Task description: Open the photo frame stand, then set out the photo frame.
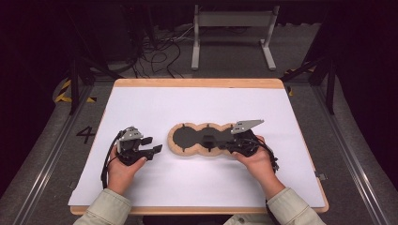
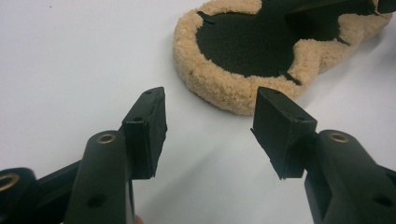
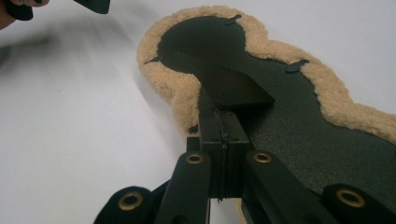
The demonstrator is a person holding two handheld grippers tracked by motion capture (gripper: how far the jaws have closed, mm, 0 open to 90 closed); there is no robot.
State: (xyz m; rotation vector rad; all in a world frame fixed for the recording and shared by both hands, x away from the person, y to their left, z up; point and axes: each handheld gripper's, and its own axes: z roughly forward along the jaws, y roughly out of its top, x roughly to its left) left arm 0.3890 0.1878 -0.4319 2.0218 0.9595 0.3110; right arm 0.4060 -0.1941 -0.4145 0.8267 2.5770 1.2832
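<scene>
**Ana:** Fleece pad [image 1: 202,139], that three-lobed tan thing with the black top, lies flat near the middle of the white sheet [image 1: 197,187] on the wooden table [image 1: 197,83]. Any label on it?

**Ben:** None I can read. The black face is plain, with a few small dark tabs at the fleece rim. The one bit of writing around is a "4" [image 1: 86,134] marked on the floor, left of the table. Yellow and black striped tape [image 1: 63,91] sits on the floor near the table's far left corner.

**Ana:** And the tongs?

**Ben:** The right gripper [image 1: 220,143] lies over the pad's right lobe, reaching toward the middle one. In the right gripper view its jaws are pressed together, and a thin black flap [image 3: 233,86] of the pad's top seems to run into them; I can't tell whether it is truly pinched. The left gripper [image 1: 151,145] stands on the sheet just beside the pad's left lobe, not touching it, with its jaws apart and only bare sheet between them.

**Ana:** Anything in the way?

**Ben:** Nothing else lies on the sheet. Beyond the table there is a grey metal frame [image 1: 233,35] and loose cables [image 1: 159,54] on the floor.
</scene>
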